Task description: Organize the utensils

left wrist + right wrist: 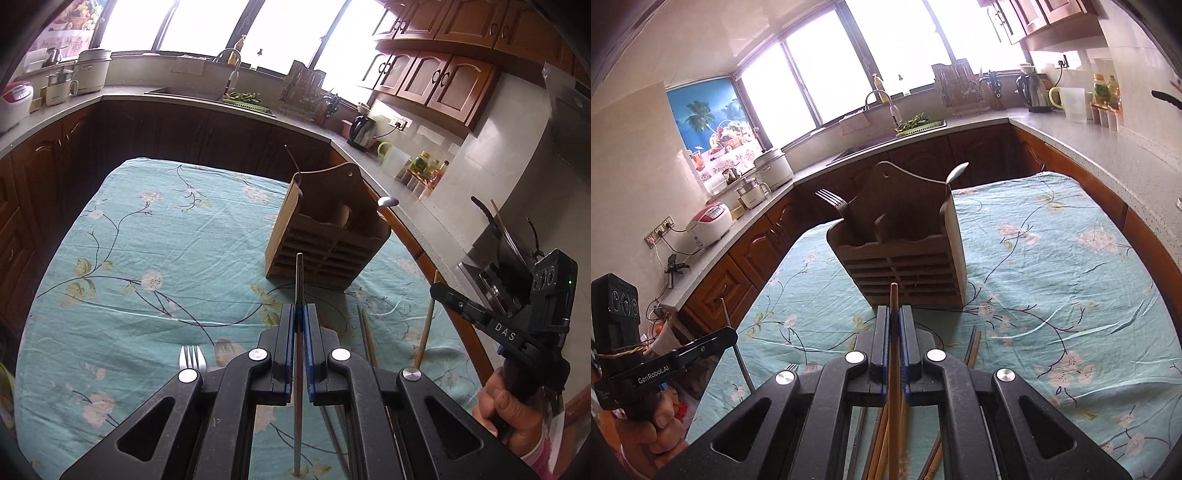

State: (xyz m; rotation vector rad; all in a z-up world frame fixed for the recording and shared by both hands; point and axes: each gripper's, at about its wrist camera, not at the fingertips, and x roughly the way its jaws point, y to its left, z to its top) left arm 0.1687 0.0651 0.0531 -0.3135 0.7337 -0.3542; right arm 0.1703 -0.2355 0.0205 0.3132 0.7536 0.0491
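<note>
Left gripper point(300, 325): low centre of the left wrist view, jaws pinching a thin grey metal chopstick point(299, 280); shaft pointing up the frame toward the holder.
Right gripper point(894, 325): low centre of the right wrist view, jaws pinching a light brown wooden chopstick point(894, 299); tip reaching toward the holder's base.
Holder: brown wooden slatted utensil caddy point(327, 243), upright on the bench, centre right of the left view, centre of the right view.
Inside the holder: silver metal fork point(831, 201) leaning out at the upper left of the caddy in the right view; silver spoon point(956, 172) sticking up at its upper right corner.
Loose on the bench: second silver fork point(192, 357), tines showing lower left beside the left gripper; pair of brown wooden chopsticks point(367, 336) lying just right of the left jaws.
Bench covering: teal floral cloth point(155, 236), wrinkled, spread under everything.
Background: grey kitchen counter point(122, 96) with appliances, upper part of both views.
</note>
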